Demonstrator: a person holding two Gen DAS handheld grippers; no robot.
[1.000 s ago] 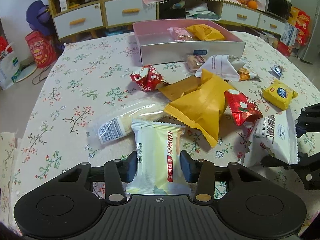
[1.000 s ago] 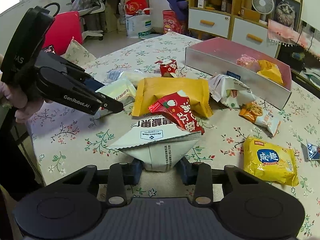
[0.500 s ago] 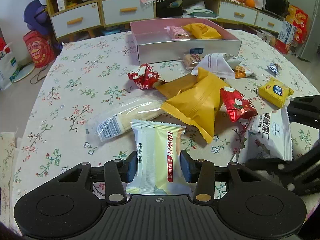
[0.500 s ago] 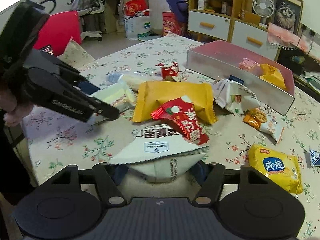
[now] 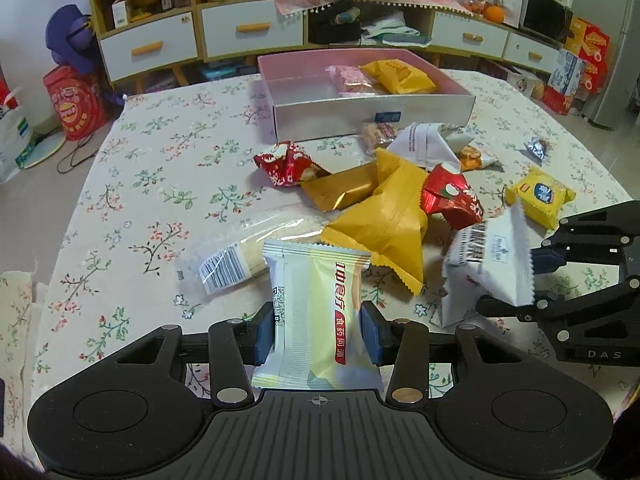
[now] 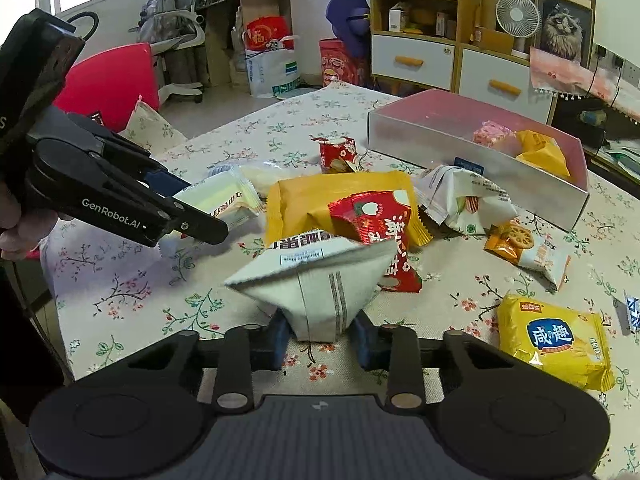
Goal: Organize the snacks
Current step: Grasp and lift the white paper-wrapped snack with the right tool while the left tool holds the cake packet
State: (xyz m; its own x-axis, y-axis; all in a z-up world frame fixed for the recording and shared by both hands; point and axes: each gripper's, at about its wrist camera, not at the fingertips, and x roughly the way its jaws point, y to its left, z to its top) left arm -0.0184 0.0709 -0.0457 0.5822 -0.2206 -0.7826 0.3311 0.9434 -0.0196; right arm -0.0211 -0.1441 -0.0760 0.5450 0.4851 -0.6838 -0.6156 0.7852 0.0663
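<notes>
Both grippers were loaded. Left gripper (image 5: 318, 334) was clenched across the middle of a pale green-and-cream packet (image 5: 316, 312), pads on both side edges, packet lifted off the table (image 5: 132, 184). Right gripper (image 6: 319, 338) was clamped on the narrow bottom end of a white pouch (image 6: 316, 280), which flared out above the pads and looked clear of the table too; in the left view it hung beside the pile (image 5: 490, 264).

The box (image 5: 372, 114), silver walls and pink inside, sat at the far side of the table with a pink wrapped snack (image 5: 350, 80) and a yellow pack (image 5: 396, 76) in its right half. Left half looked free.

The rest lay loose between grippers and box: big yellow bag (image 5: 384, 220), red packet (image 5: 452, 198), second red packet (image 5: 286, 164), clear-wrapped bar (image 5: 256, 248), yellow cracker pack (image 6: 554, 340).

My read: carry-to-box step, both hands. To do it well:
- Raise both enough to pass over the pile, not through it. The pouch's flared top could snag the red packet.
- Right grip was low on a floppy pouch, so move it slowly or it could swing.
- Stagger the drops so the grippers don't meet over the box.
- Clear the near wall, get low inside, then let go.
</notes>
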